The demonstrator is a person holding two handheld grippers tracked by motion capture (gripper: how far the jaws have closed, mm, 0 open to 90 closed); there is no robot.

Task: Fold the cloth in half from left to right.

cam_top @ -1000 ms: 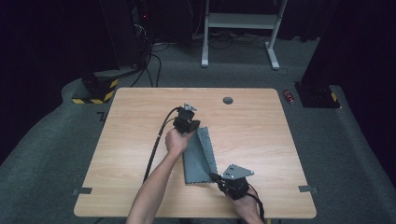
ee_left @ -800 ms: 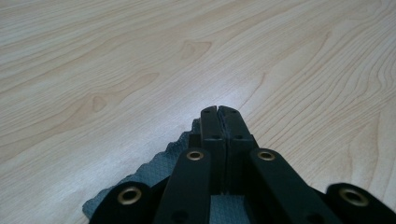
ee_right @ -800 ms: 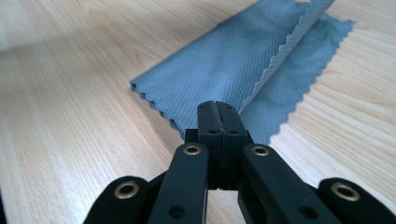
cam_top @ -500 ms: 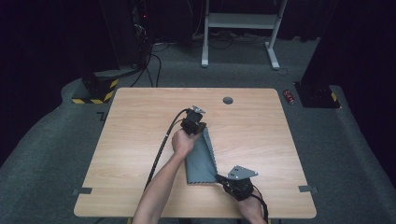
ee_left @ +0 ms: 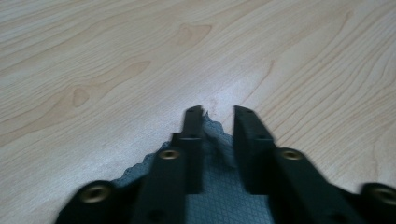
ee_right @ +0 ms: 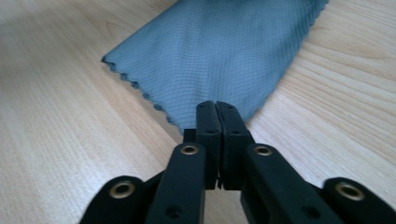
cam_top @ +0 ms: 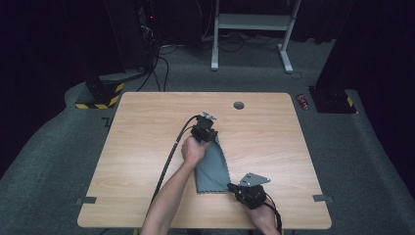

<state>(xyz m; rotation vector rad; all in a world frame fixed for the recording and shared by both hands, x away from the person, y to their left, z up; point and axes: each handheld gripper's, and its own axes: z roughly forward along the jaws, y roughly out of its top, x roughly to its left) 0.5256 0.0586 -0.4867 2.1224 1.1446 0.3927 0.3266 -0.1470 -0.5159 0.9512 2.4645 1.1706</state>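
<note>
A grey cloth (cam_top: pixel 213 169) with a zigzag edge lies folded in a long strip on the wooden table (cam_top: pixel 147 127). My left gripper (cam_top: pixel 212 139) is at its far end. Its jaws have just been opening and now stand apart over the cloth's far corner (ee_left: pixel 224 196), which lies loose between them on the wood. The left gripper (ee_left: pixel 217 114) presses on nothing. At the near end, my right gripper (cam_top: pixel 231 187) is shut on the cloth's near corner. In the right gripper view the cloth (ee_right: pixel 219 51) spreads away from the closed right gripper (ee_right: pixel 216 105).
A round cable hole (cam_top: pixel 239 105) sits near the table's far edge. The left gripper's black cable (cam_top: pixel 169 156) trails across the wood toward the near edge. A small red object (cam_top: pixel 304 101) lies on the floor past the far right corner.
The left gripper shifted slightly to the right with the cloth's far end, and its jaws have parted from the cloth. The right gripper stays put, still shut on the near corner.
</note>
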